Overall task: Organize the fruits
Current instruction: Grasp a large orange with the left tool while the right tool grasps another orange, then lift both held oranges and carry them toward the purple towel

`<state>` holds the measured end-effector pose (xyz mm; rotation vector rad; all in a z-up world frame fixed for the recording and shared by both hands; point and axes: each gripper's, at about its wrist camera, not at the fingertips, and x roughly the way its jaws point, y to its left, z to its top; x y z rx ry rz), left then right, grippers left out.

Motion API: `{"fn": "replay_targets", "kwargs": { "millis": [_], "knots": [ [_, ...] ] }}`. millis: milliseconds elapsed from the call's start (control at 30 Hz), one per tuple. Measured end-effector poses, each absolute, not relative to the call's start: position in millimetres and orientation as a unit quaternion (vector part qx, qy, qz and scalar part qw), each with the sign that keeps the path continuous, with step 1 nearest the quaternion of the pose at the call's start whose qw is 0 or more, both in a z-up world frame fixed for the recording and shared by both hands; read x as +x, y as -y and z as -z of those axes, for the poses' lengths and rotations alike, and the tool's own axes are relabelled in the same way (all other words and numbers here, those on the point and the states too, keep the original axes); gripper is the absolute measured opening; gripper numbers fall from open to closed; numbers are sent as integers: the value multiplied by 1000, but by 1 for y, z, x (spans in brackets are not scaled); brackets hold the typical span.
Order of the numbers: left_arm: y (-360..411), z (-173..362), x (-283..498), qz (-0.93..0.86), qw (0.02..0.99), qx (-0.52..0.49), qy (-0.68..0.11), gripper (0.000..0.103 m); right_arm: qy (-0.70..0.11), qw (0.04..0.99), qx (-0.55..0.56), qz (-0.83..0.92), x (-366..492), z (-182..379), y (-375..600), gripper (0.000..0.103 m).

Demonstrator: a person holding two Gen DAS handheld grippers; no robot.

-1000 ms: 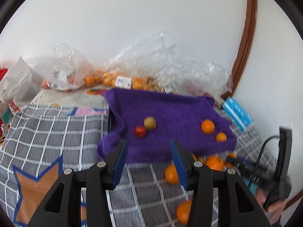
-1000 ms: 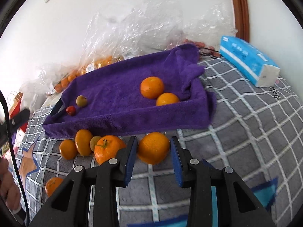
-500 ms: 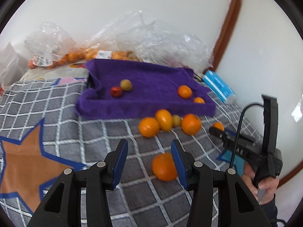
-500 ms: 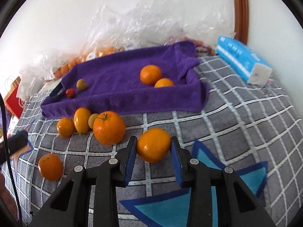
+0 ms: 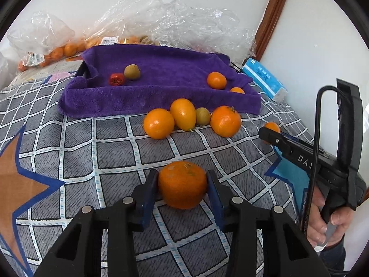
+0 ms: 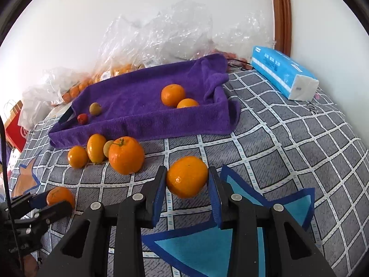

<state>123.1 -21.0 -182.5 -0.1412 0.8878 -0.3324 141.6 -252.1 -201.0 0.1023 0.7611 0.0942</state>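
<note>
Since a second ago, your left claw (image 5: 182,191) has dropped around a loose orange (image 5: 182,184).
Its jaws bracket that orange on the bed (image 5: 115,147); your right claw (image 6: 187,185) grips another orange (image 6: 187,176). Four fruits sit on the purple towel (image 5: 166,69); four more (image 5: 191,120) wait beside its edge. Plastic bags (image 5: 184,18) crowd behind.

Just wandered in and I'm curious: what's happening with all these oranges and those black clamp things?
A person holds a two-finger clamp in each hand and is sorting fruit on a checked cloth. The left gripper straddles one orange, and the right gripper has an orange between its fingers. A purple towel-lined tray already holds two oranges plus a small red and a greenish fruit. Four more fruits lie just in front of it.
</note>
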Motion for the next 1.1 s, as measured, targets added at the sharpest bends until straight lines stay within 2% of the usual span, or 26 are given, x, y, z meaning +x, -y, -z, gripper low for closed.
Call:
{"fn": "replay_targets", "kwargs": {
  "millis": [167, 400, 733, 1100],
  "knots": [
    [-5, 166, 126, 106, 910, -47, -399, 40, -368, 927, 57, -44, 140, 201, 255, 35],
    [-43, 171, 144, 31, 913, -43, -404, 40, -378, 924, 46, -47, 143, 202, 251, 35],
    [-53, 180, 152, 42, 902, -92, -420, 40, -414, 910, 0, -31, 152, 212, 236, 35],
    [-61, 182, 151, 58, 899, -124, -415, 40, -415, 910, -20, -19, 153, 211, 229, 35]
  ]
}}
